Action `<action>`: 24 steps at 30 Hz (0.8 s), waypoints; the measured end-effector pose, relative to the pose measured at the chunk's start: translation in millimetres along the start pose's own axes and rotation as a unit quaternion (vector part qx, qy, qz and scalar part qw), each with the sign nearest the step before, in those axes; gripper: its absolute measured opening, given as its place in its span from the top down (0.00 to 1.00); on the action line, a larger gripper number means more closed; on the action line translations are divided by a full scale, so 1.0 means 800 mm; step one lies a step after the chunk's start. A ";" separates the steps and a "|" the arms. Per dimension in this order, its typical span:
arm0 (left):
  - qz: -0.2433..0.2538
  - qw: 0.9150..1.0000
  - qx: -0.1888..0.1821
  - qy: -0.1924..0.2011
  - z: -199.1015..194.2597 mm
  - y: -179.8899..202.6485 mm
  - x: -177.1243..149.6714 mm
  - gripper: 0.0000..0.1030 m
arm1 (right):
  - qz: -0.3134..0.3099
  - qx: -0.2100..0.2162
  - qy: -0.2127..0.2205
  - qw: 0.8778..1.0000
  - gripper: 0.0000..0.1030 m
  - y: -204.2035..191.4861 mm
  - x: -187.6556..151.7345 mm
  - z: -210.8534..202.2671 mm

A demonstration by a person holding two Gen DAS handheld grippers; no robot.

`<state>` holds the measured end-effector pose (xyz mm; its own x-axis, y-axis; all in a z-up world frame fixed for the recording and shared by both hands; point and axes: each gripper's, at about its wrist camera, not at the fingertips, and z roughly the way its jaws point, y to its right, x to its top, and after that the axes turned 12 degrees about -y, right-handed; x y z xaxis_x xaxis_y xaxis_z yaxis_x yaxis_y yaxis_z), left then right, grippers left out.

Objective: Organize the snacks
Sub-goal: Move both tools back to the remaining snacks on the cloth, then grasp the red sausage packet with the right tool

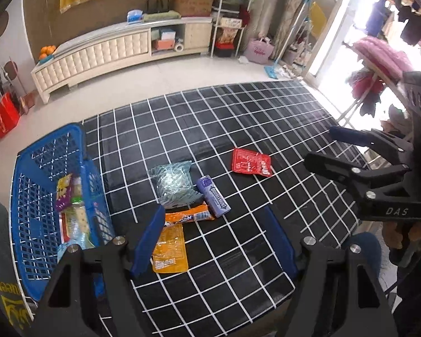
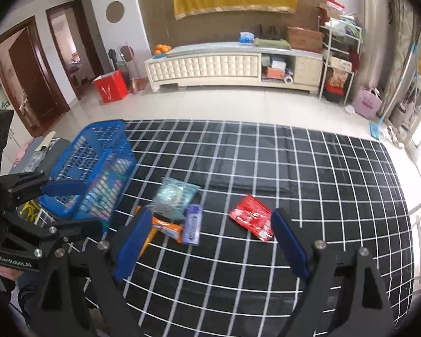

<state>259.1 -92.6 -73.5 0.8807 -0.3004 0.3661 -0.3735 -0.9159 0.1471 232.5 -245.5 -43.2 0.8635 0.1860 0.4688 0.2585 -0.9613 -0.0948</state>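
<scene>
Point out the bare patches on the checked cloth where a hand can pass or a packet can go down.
Free: the far half of the checked cloth, beyond the red packet, and the right side past it. Also the near strip under the right claw. Crowded: beside the blue basket, where the clear bag, purple gum pack and orange packets overlap.

- A tabletop (image 2: 266,168) covered in black cloth with a white grid.
- A blue basket (image 1: 42,196) stands at its left edge.
- Near the middle, clustered: a pale blue packet (image 1: 174,185), a purple gum pack (image 1: 213,196), an orange wrapper (image 1: 188,216) and a yellow-orange pouch (image 1: 169,248).
- A red packet (image 1: 251,163) lies apart to their right.
</scene>
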 end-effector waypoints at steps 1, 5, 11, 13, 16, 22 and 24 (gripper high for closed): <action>0.000 1.000 0.005 -0.004 0.008 0.003 0.003 0.32 | 0.003 0.002 -0.002 1.000 0.13 0.006 -0.001 0.004; 0.002 1.000 0.023 -0.014 0.039 0.013 0.013 0.32 | 0.014 0.010 -0.027 0.999 0.13 0.033 -0.005 0.033; -0.006 0.999 0.029 -0.040 0.087 0.023 0.022 0.32 | 0.001 0.006 -0.072 0.997 0.13 0.064 -0.010 0.089; 0.000 0.998 0.040 -0.050 0.105 0.028 0.025 0.32 | 0.000 0.006 -0.080 0.997 0.13 0.074 -0.010 0.102; 0.007 0.997 0.051 -0.065 0.129 0.034 0.029 0.32 | 0.007 0.025 -0.096 0.995 0.13 0.093 -0.010 0.122; -0.028 0.996 0.057 -0.070 0.164 0.023 0.039 0.32 | -0.028 0.014 -0.117 0.993 0.13 0.107 -0.009 0.155; -0.037 0.995 0.046 -0.076 0.174 0.017 0.041 0.32 | -0.047 0.007 -0.120 0.992 0.13 0.109 -0.009 0.166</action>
<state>323.3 -152.0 -187.0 0.9414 -0.2614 0.2133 -0.2838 -0.9554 0.0820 306.5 -304.1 -171.3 0.9131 0.3196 0.2533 0.3477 -0.9346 -0.0743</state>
